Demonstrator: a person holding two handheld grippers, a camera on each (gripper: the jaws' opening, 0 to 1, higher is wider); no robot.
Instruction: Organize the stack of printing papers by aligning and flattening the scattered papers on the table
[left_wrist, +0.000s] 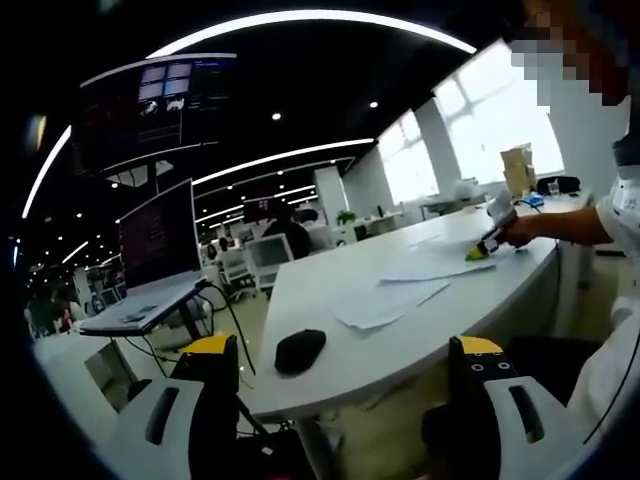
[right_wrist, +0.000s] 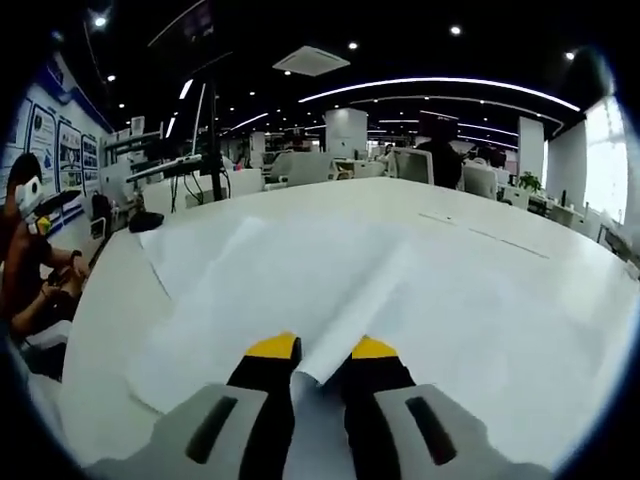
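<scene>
Several white printing papers (left_wrist: 385, 300) lie scattered and overlapping on the white table (left_wrist: 330, 275), with more sheets (left_wrist: 440, 262) further along. My left gripper (left_wrist: 342, 348) hangs off the table's near edge, open and holding nothing. A hand holds my right gripper (left_wrist: 490, 242) at the far sheets. In the right gripper view, my right gripper (right_wrist: 320, 352) is shut on the near corner of a paper sheet (right_wrist: 360, 300), whose edge rises as a ridge between the jaws. More papers (right_wrist: 215, 265) spread out to the left.
A black mouse (left_wrist: 300, 350) sits near the table's end, also seen as the mouse (right_wrist: 145, 220). A laptop on a stand (left_wrist: 155, 245) is beside the table. A cardboard box (left_wrist: 518, 168) stands at the far end. A seated person (right_wrist: 30, 265) is on the left.
</scene>
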